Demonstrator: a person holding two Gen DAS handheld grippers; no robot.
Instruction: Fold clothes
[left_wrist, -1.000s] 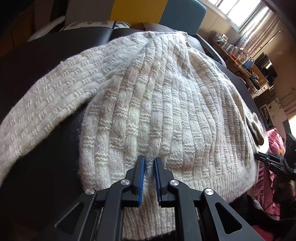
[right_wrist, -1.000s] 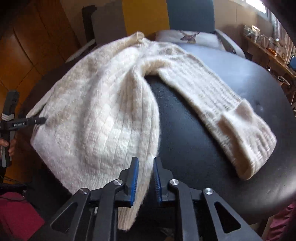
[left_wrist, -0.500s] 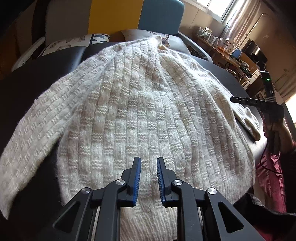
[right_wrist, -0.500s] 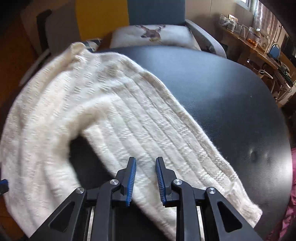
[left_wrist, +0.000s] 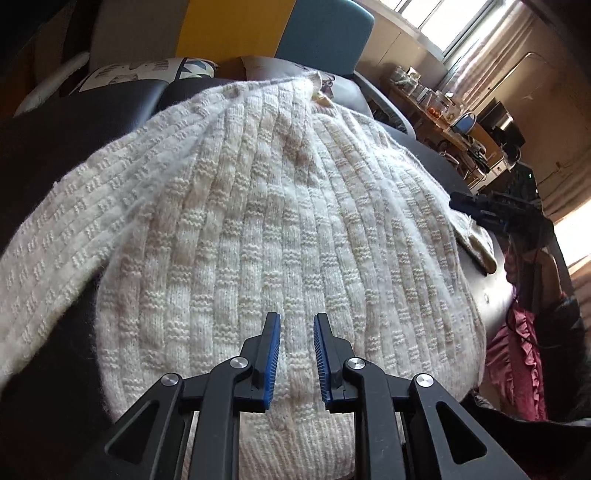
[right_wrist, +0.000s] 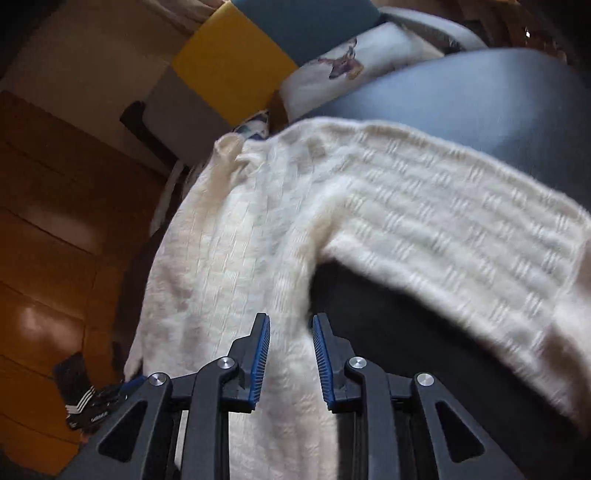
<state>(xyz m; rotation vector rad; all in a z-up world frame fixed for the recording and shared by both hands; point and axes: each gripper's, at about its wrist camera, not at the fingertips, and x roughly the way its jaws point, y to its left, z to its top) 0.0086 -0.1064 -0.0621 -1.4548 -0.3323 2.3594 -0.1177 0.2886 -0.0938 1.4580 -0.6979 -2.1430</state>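
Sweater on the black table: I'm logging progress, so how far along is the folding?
Done: the sweater lies spread flat on the table, body smoothed. In hand: nothing; the left gripper and right gripper hover over it, empty between the fingers, the right opening. Left: both sleeves lie splayed outward, unfolded, and the body has no fold yet.

Both hand-held tools shared one build: the left gripper (left_wrist: 295, 332) and the right gripper (right_wrist: 290, 334) each had matte black plastic arms with triangular cut-outs, four round silver screws at the joints, and two slim fingers (left_wrist: 272, 354) lined with ridged blue pads (right_wrist: 258, 360).
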